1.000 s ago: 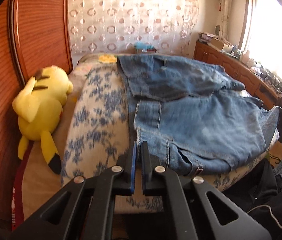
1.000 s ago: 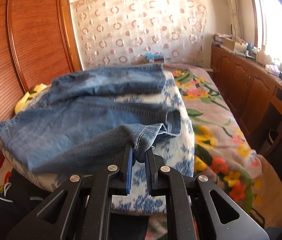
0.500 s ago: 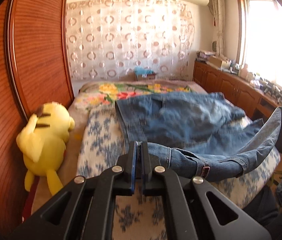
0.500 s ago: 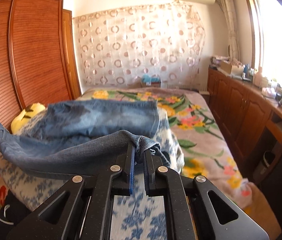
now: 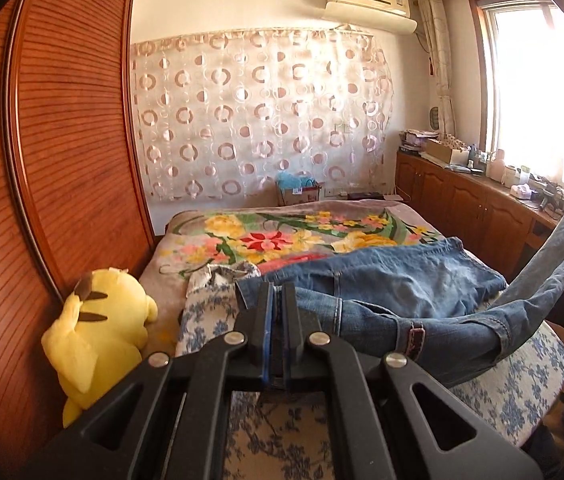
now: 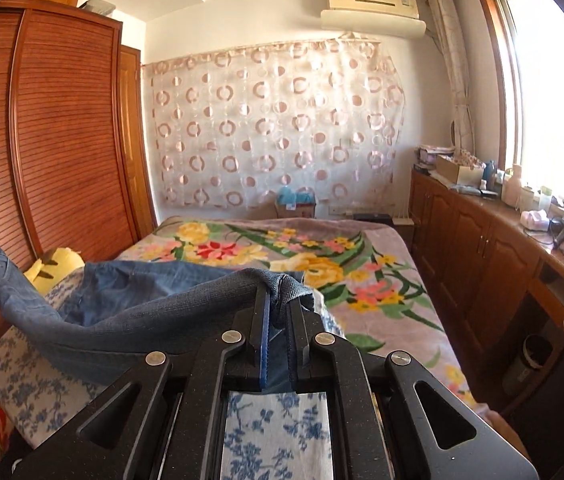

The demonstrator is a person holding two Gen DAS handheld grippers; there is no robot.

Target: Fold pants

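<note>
In the left wrist view, a yellow plush toy (image 5: 100,320) sits at about 9 o'clock from the left gripper (image 5: 279,296), against the wooden wardrobe (image 5: 50,152). That gripper's jaws are clenched on one end of the jeans' (image 5: 414,292) near edge, the denim pinched between the pads. From there the lifted edge sags toward 3 o'clock and rises to a far corner at the right rim of the view. The rest of the jeans lies on the blue-flowered cushion (image 5: 522,384), with the floral blanket (image 5: 282,236) beyond at 12 o'clock.

In the right wrist view, the same denim edge hangs in a curve from 9 o'clock to the right gripper (image 6: 278,300), whose jaws are closed on a bunched fold of the jeans (image 6: 130,320). A wooden cabinet (image 6: 482,248) runs along at 2 o'clock under the window.
</note>
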